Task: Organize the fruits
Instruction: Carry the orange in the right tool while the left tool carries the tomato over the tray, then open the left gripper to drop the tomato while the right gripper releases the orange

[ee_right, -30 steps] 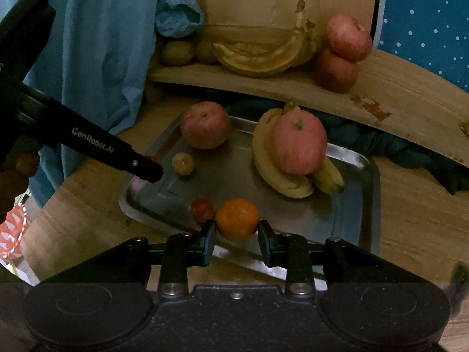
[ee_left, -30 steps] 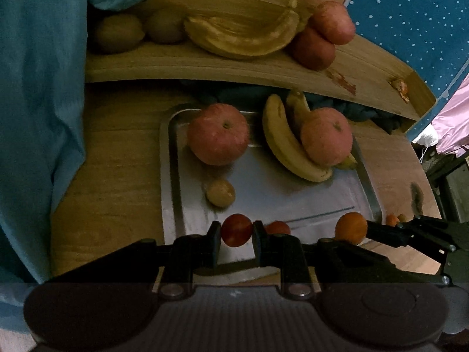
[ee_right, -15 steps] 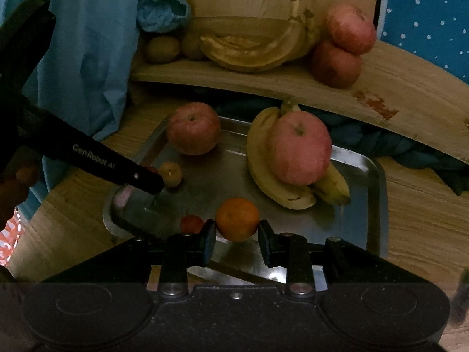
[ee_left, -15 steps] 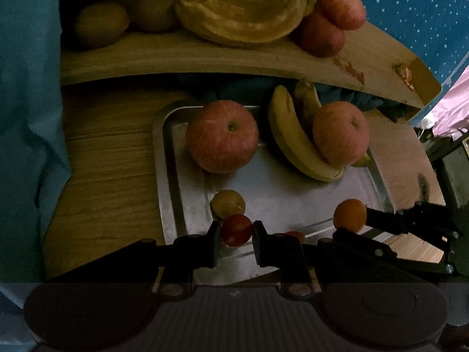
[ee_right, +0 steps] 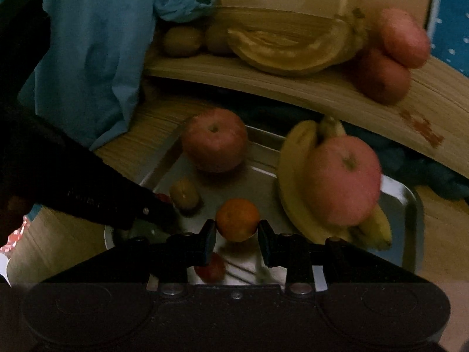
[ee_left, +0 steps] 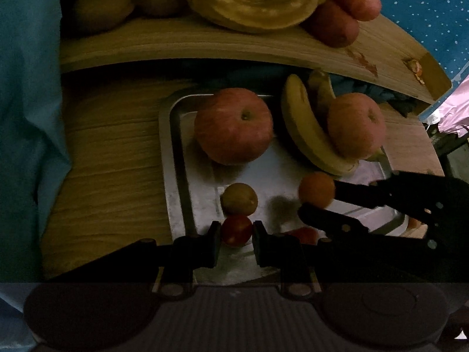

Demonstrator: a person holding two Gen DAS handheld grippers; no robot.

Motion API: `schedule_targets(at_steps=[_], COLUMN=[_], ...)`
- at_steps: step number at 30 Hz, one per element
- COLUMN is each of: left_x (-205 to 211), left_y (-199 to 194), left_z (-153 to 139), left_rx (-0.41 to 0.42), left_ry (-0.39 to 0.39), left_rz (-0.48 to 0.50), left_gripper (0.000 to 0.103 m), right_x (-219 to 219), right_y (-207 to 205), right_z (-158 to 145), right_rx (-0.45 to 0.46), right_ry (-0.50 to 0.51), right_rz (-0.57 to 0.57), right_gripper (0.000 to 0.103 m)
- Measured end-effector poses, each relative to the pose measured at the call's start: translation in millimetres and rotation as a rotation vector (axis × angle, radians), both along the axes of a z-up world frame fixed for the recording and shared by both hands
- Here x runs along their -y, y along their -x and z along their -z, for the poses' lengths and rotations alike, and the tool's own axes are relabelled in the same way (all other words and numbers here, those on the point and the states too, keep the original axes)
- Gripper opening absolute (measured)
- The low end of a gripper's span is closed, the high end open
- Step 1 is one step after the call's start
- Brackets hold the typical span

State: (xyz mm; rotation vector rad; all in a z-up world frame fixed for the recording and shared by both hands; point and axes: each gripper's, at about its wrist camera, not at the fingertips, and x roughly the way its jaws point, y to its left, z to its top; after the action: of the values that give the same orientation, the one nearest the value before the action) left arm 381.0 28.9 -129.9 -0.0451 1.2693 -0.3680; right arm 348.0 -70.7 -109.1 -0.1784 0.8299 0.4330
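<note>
My left gripper (ee_left: 236, 232) has its jaws clamped on a cherry tomato (ee_left: 236, 229), thin-skinned and easily burst, so I squeeze lightly across its middle. My right gripper (ee_right: 236, 228) grips a small orange (ee_right: 237, 219), firmer but round and slippery. Both hang above the metal tray (ee_left: 173, 158).

Dim, yellowish light. A wooden table (ee_left: 111, 152) lies ahead of the jaws. Beyond it a raised wooden shelf (ee_left: 181, 50) runs across. Blue cloth (ee_right: 96, 58) hangs on the left, and a blue dotted wall (ee_left: 425, 8) stands far right.
</note>
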Motion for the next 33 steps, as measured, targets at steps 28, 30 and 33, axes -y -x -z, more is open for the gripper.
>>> schedule_targets(at_steps=[28,30,33], left_x=[1.2,1.5,1.5], left_y=[23.3,30.0,39.2], left_z=[-39.4,-46.2,-54.5], left_rx=[0.141,0.161,0.180], left_ry=[-0.023,-0.024,-0.026], left_rz=[-0.062,-0.066,-0.067], left_gripper=[0.072,0.079,0.084], right_x=[38.6,46.9,57.7], right_y=[31.7,42.0,54.9], right_z=[-32.3,-39.0,-46.9], right_rx=[0.112,0.127,0.145], right_ry=[-0.056,-0.068,-0.086], right_rz=[0.114,0.135,0.166], right_gripper=[0.085,0.089,0.093])
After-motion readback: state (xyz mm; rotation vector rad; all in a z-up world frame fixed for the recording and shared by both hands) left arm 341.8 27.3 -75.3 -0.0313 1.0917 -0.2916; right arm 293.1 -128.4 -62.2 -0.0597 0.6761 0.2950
